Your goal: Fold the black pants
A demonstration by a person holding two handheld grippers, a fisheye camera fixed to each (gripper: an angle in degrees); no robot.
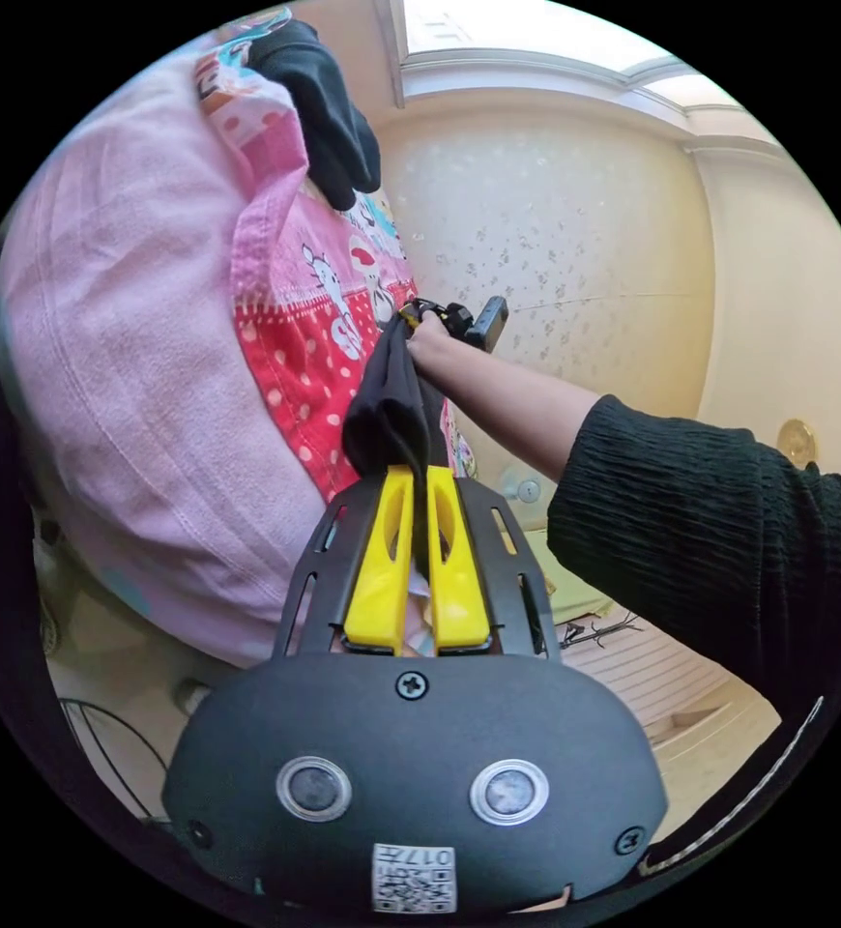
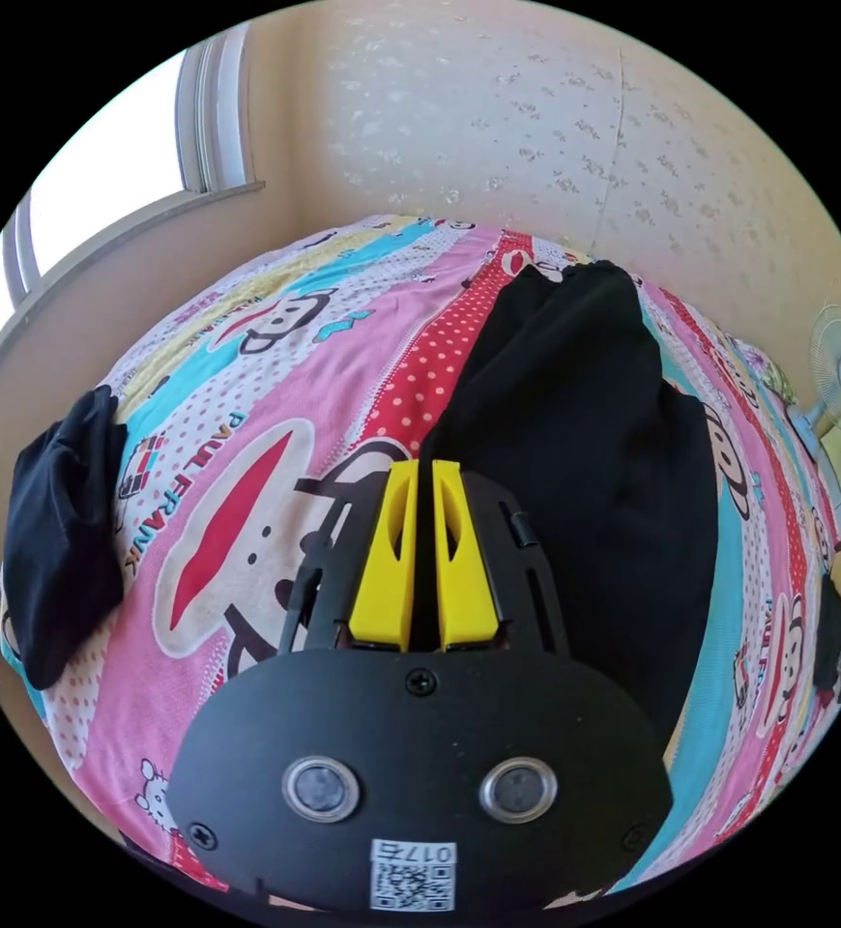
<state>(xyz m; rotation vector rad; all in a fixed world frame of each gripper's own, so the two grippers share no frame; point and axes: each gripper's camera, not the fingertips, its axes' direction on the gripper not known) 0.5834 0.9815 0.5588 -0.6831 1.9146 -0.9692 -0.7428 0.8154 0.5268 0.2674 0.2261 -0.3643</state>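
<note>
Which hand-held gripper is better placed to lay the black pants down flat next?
Probably the right hand-held gripper: shut on the black pants, directly over the bedspread.

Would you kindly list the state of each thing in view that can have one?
left gripper: shut on the black pants
right gripper: shut on the black pants
black pants: partly lifted, rest draped on the bedcover
other black garment: bunched at the bed's edge
bedcover: spread flat
</note>
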